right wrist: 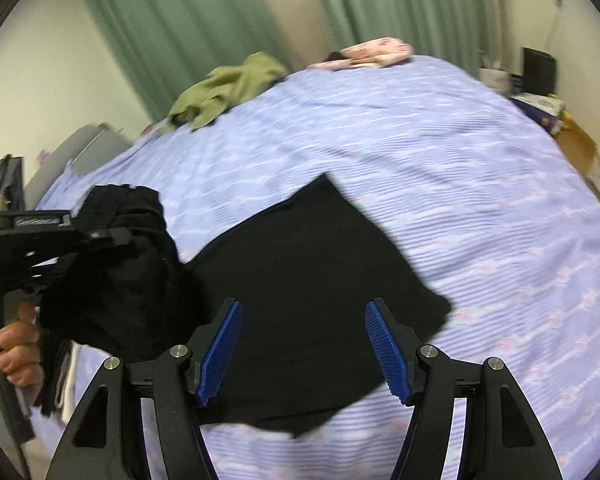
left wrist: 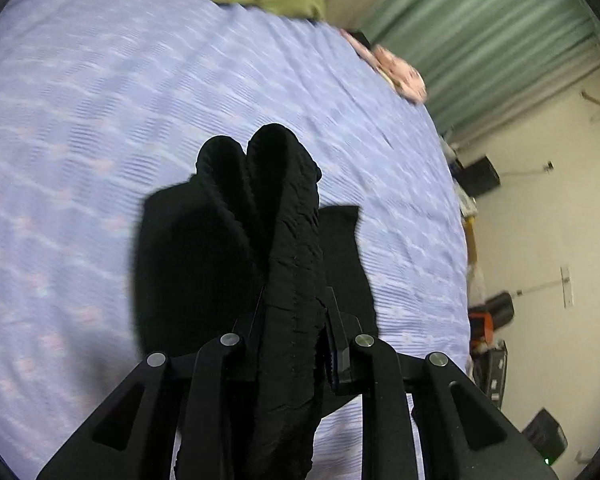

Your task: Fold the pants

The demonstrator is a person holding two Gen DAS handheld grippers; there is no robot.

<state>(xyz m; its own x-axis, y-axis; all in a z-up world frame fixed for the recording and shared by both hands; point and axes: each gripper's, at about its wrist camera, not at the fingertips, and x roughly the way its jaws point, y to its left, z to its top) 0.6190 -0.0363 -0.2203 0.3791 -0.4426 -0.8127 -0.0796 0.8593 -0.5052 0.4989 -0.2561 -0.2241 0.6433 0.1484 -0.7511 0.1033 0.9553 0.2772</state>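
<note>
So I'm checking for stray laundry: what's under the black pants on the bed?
Only the lilac bedspread shows around the black pants. Anything beneath them is covered.

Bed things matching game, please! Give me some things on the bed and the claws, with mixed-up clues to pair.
Things:
1. left claw
2. right claw
3. green cloth
4. pink cloth

Clues:
A. open, nothing between its blue pads
B. crumpled at the far edge of the bed, before a green curtain
C. shut on bunched black pants
D. at the far end of the bed, flowery

Pairs: 1-C, 2-A, 3-B, 4-D
</note>
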